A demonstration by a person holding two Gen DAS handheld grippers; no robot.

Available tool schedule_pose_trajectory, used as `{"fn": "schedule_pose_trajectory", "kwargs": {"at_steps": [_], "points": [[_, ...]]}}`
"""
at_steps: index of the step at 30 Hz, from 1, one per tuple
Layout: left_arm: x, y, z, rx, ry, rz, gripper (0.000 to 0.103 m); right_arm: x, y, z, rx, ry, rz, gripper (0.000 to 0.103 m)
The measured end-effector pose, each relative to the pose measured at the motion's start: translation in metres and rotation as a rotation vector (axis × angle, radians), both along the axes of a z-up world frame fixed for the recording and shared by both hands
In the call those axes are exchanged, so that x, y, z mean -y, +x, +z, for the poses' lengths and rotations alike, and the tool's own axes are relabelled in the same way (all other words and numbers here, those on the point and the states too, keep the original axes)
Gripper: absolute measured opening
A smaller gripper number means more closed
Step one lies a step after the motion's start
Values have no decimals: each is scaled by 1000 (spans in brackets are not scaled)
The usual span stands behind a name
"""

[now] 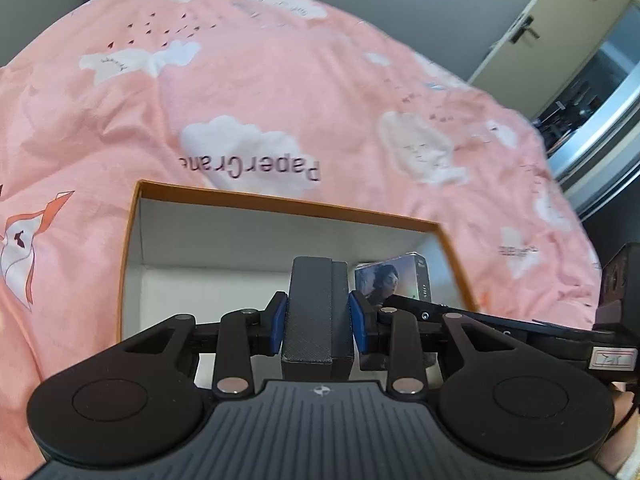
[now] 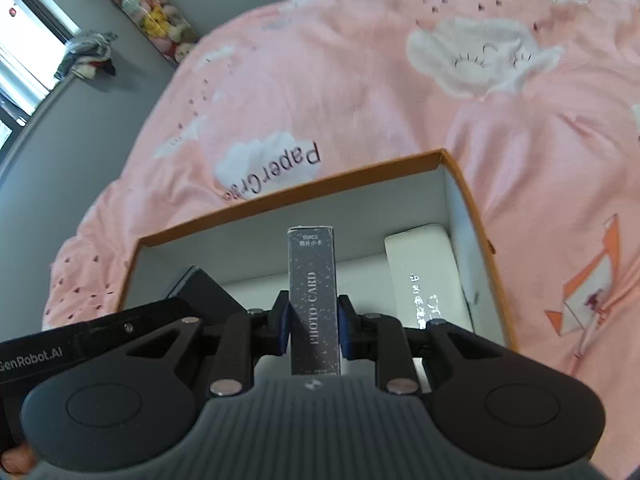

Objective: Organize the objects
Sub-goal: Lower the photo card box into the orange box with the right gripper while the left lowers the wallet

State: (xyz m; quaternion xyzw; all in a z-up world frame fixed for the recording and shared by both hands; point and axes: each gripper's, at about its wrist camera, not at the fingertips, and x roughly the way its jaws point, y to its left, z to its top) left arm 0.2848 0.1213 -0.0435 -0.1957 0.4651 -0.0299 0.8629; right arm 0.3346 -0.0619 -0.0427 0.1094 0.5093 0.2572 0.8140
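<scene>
On my left wrist view, the left gripper (image 1: 318, 322) is clamped on a dark grey block (image 1: 316, 308), held upright over the open orange-rimmed box (image 1: 288, 205) on the pink bedspread (image 1: 280, 80); the card pack (image 1: 390, 280) shows just beside it, at the box's right end. On my right wrist view, the right gripper (image 2: 314, 320) grips that card pack (image 2: 313, 300) upright above the box (image 2: 300, 196), with a white case (image 2: 424, 276) lying inside along the right wall
</scene>
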Motion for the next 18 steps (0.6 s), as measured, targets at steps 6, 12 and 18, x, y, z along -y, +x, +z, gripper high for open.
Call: {"fn": "schedule_pose_trajectory", "kwargs": {"at_steps": [6, 12, 18], "points": [[-7, 18, -25, -64, -22, 25, 37, -21, 29, -36, -87, -40, 37, 25], [-10, 31, -41, -104, -23, 46, 37, -30, 47, -58, -147, -56, 68, 25], [-14, 37, -51, -128, -46, 62, 37, -29, 47, -52, -47, -166, 94, 38]]}}
